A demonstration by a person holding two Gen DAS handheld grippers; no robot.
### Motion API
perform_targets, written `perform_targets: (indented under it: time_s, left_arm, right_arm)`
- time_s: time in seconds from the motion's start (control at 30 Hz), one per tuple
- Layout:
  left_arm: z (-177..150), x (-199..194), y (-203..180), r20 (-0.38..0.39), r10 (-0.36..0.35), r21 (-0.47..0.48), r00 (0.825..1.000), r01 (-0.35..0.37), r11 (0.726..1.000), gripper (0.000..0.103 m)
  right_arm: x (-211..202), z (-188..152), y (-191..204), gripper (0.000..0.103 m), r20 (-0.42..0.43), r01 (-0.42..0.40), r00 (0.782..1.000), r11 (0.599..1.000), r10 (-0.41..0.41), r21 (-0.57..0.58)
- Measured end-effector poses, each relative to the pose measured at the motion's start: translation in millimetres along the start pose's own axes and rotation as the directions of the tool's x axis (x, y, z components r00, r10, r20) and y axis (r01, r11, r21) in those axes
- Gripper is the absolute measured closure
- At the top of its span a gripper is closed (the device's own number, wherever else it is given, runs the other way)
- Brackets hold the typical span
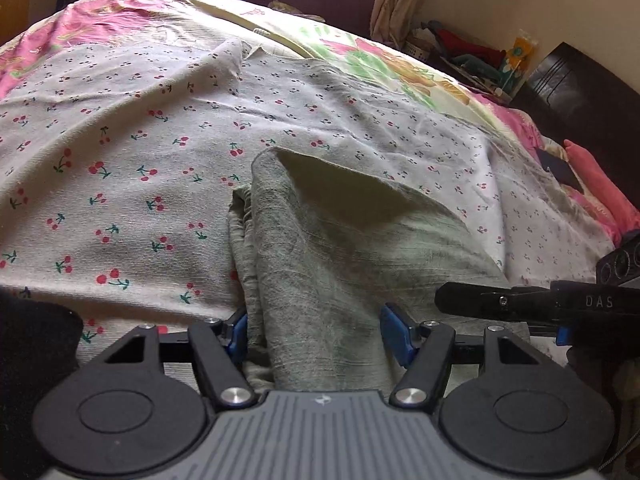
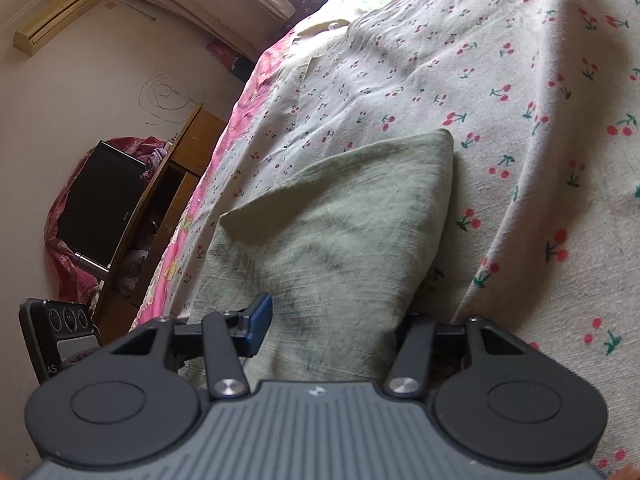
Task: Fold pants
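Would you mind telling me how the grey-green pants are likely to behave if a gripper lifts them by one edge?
The pants would probably sag and drape: they are thin cloth that already lies in soft folds on the cherry-print sheet. They look light. The turned-over flap would likely fall open, so lifting with both grippers seems safer.

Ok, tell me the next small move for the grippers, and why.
Probably close both grippers on the pants. The left gripper stands open with the near edge of the green cloth between its blue pads, and the right gripper is open around the same edge. The pants lie slack on the cherry sheet, so neither has a hold yet.
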State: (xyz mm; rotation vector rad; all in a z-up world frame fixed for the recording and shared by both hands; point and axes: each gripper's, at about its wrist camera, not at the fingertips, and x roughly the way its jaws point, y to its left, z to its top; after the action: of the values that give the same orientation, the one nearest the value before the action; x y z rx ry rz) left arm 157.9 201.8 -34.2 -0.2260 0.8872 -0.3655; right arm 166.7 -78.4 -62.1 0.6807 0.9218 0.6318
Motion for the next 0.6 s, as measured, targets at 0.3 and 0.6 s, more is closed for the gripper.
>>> perform_targets:
  time_s: [0.3,0.6]
  left_arm:
    - [-6.8,11.3,2.7,-0.008,0.03,0.011,1.0,-0.03,0.999,0.025]
    - [-7.1,-6.4,-35.2,0.044,0.082,0.043,0.996,-0.083,0.996,0.062]
  right_arm:
    - [15.8,-2.5,12.1,0.052,-0.053,0.044,0.997,0.995,-0.049,-0.094]
    - [-10.5,-7.2,28.4,0.092,-0.031,0.151,0.987,0.973,-0.159,-0.175]
